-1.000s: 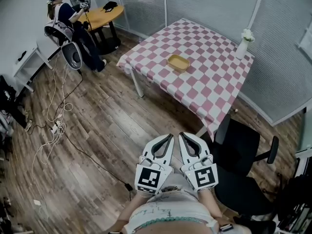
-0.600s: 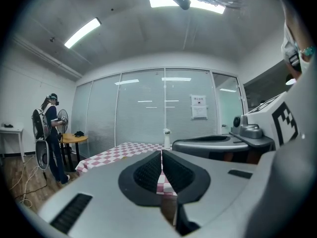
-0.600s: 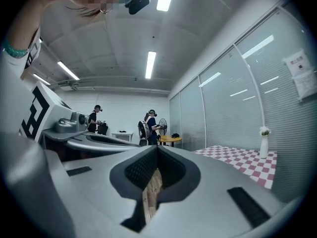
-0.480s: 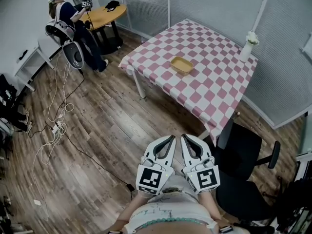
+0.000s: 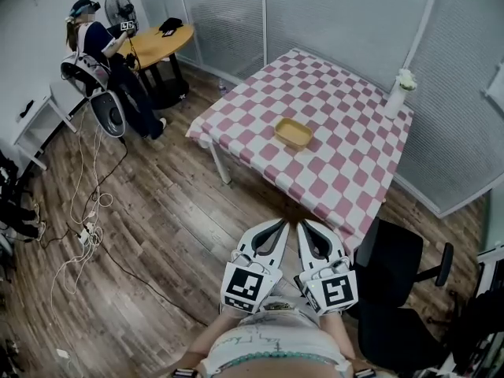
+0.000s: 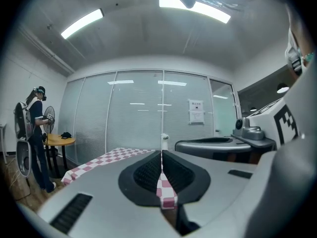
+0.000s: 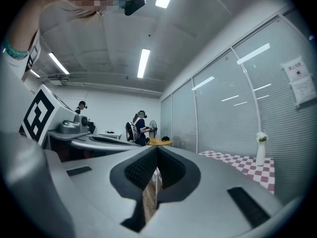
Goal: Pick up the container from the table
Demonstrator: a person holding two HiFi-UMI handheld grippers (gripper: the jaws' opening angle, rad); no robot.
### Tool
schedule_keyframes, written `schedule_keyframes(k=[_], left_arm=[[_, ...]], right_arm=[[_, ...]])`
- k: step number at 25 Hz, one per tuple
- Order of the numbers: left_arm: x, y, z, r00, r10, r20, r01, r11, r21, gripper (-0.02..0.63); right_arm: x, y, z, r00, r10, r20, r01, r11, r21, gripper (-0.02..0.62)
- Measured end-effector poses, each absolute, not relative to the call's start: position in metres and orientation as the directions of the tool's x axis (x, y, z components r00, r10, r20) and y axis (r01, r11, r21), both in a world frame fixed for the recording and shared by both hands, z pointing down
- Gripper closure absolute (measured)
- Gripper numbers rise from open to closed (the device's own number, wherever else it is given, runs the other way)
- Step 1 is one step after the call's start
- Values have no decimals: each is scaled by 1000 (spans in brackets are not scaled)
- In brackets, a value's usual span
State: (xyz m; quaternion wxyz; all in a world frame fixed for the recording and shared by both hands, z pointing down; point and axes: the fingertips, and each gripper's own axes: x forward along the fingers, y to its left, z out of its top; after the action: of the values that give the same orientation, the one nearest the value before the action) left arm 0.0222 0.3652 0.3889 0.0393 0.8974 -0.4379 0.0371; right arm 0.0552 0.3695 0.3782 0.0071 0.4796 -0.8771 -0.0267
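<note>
A shallow yellow container (image 5: 293, 133) sits near the front-left part of a table with a pink-and-white checked cloth (image 5: 346, 164). Both grippers hang close to my body, well short of the table. The left gripper (image 5: 277, 225) and the right gripper (image 5: 304, 227) sit side by side, jaws closed, with nothing held. In the left gripper view the left gripper (image 6: 162, 155) shows only a thin slit with the checked table (image 6: 106, 158) behind it. The right gripper (image 7: 156, 155) is likewise shut in the right gripper view. Neither gripper view shows the container.
A white vase with a flower (image 5: 396, 94) stands at the table's far right edge. A black office chair (image 5: 394, 274) is just right of the grippers. A person (image 5: 94, 42) stands by a round wooden table (image 5: 161, 38) at far left. Cables (image 5: 87, 211) trail over the wooden floor.
The head view has shifted toward the table, so the table and container sit slightly lower and nearer. Both grippers stay shut in the same place by my body.
</note>
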Motion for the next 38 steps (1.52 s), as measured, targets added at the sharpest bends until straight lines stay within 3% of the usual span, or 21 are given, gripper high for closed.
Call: schedule_keyframes(k=[15, 38], left_arm=[[-27, 283, 394, 658, -743, 122, -751, -660, 31, 588], [-91, 245, 414, 604, -785, 139, -797, -598, 89, 588]], right_arm=[[3, 285, 385, -513, -858, 24, -856, 514, 56, 601], [-57, 248, 399, -559, -827, 64, -826, 562, 53, 601]])
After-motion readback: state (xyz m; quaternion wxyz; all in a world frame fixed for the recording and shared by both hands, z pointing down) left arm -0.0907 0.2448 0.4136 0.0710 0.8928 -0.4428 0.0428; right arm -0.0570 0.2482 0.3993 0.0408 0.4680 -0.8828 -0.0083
